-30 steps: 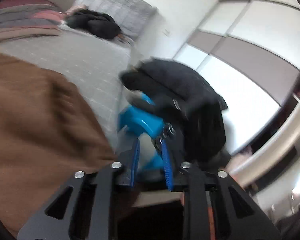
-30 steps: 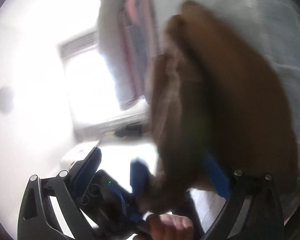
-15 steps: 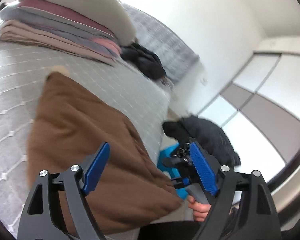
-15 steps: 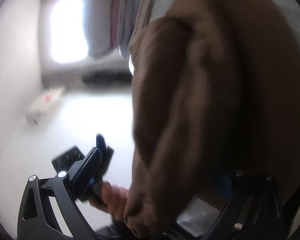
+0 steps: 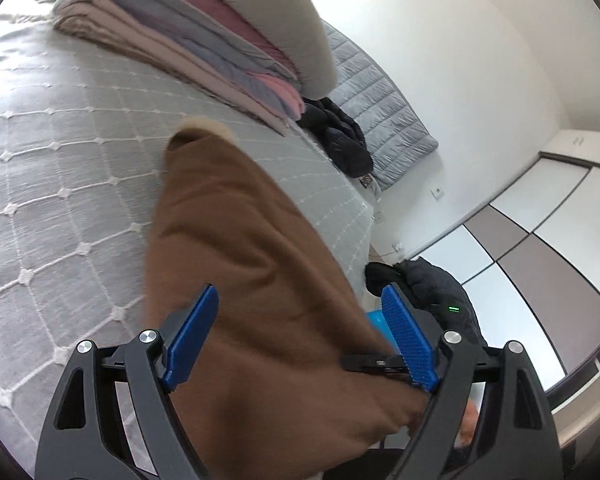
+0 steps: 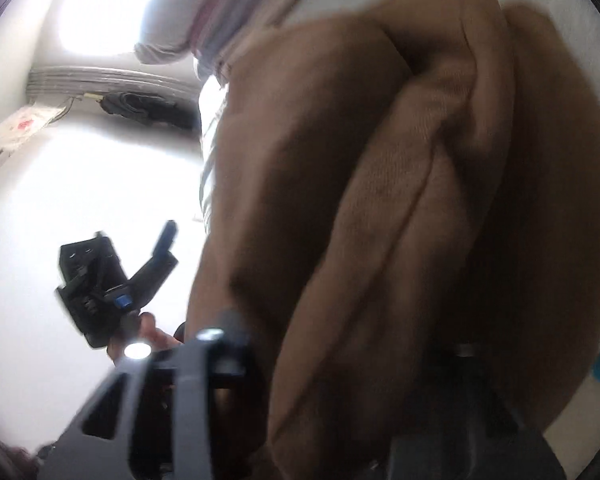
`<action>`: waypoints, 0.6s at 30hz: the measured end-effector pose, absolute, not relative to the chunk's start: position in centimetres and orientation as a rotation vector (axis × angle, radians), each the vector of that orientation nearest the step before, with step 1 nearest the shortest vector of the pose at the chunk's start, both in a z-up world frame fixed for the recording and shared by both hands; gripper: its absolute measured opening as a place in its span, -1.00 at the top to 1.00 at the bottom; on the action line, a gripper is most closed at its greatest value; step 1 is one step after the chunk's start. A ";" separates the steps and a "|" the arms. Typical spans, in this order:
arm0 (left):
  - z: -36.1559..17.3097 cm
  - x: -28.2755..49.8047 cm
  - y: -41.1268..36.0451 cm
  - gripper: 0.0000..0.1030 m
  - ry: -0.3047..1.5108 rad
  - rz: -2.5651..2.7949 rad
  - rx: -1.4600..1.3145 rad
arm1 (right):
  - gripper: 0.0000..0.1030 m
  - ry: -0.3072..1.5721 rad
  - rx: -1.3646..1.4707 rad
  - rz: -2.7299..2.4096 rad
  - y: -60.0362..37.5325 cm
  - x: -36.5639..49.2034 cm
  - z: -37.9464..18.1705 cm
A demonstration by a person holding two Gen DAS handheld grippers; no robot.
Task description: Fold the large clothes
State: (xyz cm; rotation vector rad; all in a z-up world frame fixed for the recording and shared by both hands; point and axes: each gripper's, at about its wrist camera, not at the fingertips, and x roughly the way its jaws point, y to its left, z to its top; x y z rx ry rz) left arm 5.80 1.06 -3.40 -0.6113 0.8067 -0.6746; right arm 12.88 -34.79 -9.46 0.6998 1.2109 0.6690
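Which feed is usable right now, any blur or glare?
Left wrist: mostly sharp, fisheye-bent, brown garment slightly soft. Right wrist: motion-blurred, blown-out white on its left side, garment fills the rest and hides the fingers.

There is one brown garment (image 5: 256,280), one bed (image 5: 60,184), one stack of folded blankets (image 5: 204,40), two black jackets (image 5: 336,136), and two grippers (image 5: 300,340).
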 end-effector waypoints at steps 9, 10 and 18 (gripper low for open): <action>-3.6 6.0 2.0 -0.55 0.801 -0.664 -0.649 | 0.61 0.923 0.488 0.664 -35.8 8.1 -0.8; -3.5 5.9 1.7 -0.55 0.803 -0.669 -0.639 | 0.61 0.941 0.513 0.637 -37.3 7.7 -2.6; -5.3 6.2 -1.9 -0.56 0.897 -0.688 -0.561 | -0.01 1.020 1.011 0.845 -43.6 10.1 -15.3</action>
